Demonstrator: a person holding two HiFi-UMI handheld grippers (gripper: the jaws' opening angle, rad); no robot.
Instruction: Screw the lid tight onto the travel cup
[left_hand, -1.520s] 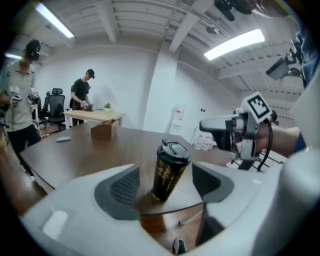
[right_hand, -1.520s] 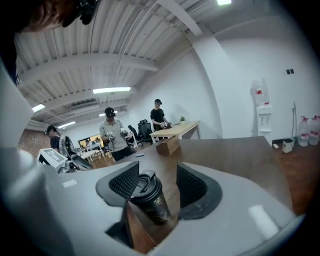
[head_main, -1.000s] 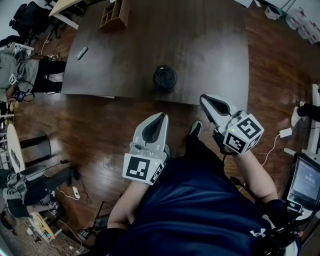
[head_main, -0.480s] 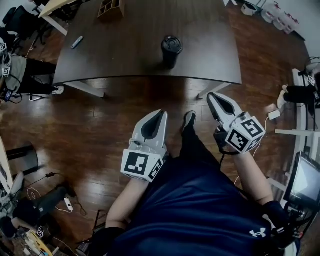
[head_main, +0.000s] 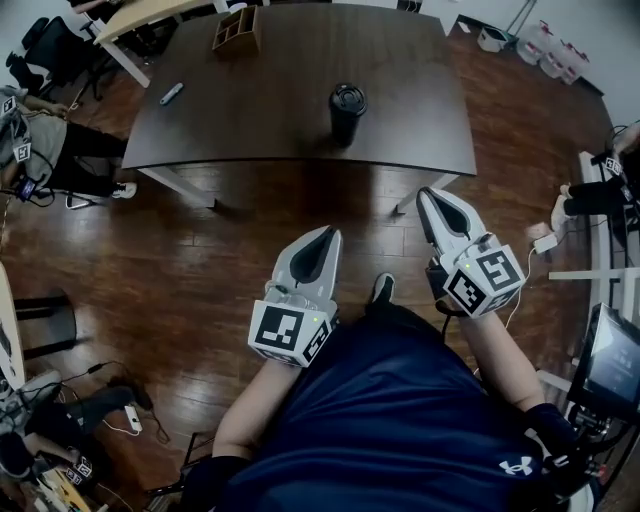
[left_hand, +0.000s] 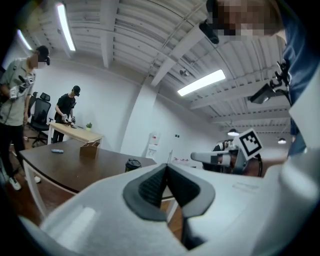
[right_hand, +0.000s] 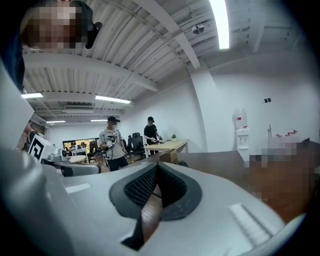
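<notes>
So the left gripper (head_main: 326, 236) and right gripper (head_main: 430, 195) both have jaws pressed together, empty, well short of the travel cup (head_main: 346, 118). The cup stands upright on the worktop (head_main: 250, 125) with its lid (head_main: 347, 96) on top. My worry: twist the lid without bracing and the cup spins or tips. A wooden box (head_main: 236, 30) and a pen-like thing (head_main: 171, 94) sit well left of the cup; nothing blocks the approach.

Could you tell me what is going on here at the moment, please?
A person stands back from the dark table, holding the left gripper and the right gripper out over the wooden floor. Both are shut and empty. The travel cup stands upright on the table near its front edge, its lid on top, and nothing touches it. Whether the lid is tight cannot be told.
</notes>
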